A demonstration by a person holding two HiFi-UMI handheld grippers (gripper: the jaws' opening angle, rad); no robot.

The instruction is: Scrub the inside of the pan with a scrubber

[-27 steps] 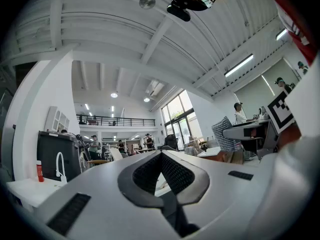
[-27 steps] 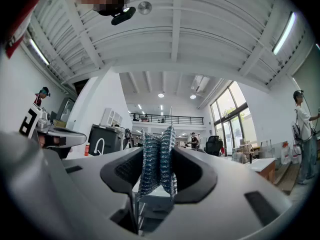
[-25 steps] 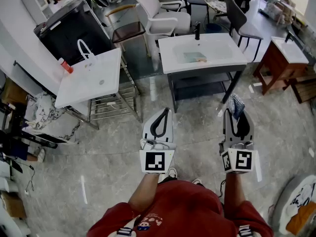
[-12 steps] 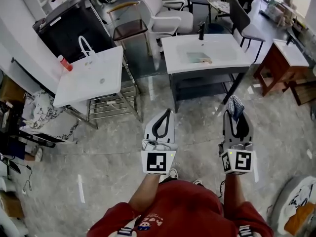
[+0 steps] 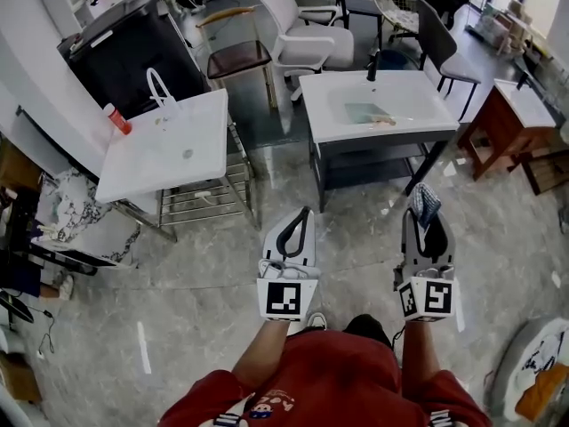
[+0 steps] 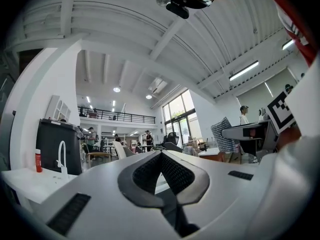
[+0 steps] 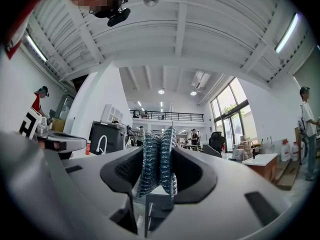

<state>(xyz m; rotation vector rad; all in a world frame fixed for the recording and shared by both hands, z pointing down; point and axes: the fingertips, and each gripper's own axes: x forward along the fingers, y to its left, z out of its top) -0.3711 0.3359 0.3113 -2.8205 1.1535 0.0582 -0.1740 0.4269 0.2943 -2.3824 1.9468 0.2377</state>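
Observation:
My right gripper is shut on a blue-grey mesh scrubber, which sticks out past its tips; in the right gripper view the scrubber is squeezed upright between the two dark pads. My left gripper is shut with nothing in it, its tips meeting in the left gripper view. Both are held at waist height over the marble floor, some way short of the white sink stand ahead. A small greenish item lies in that stand's basin. No pan shows in any view.
A second white sink unit with a tap and a red bottle stands at the left on a metal frame. Behind are a black cabinet, chairs and a wooden side table at the right.
The whole scene has slid slightly down and right in the head view, so both sink stands appear nearer. Both grippers keep their hold and their places before the body.

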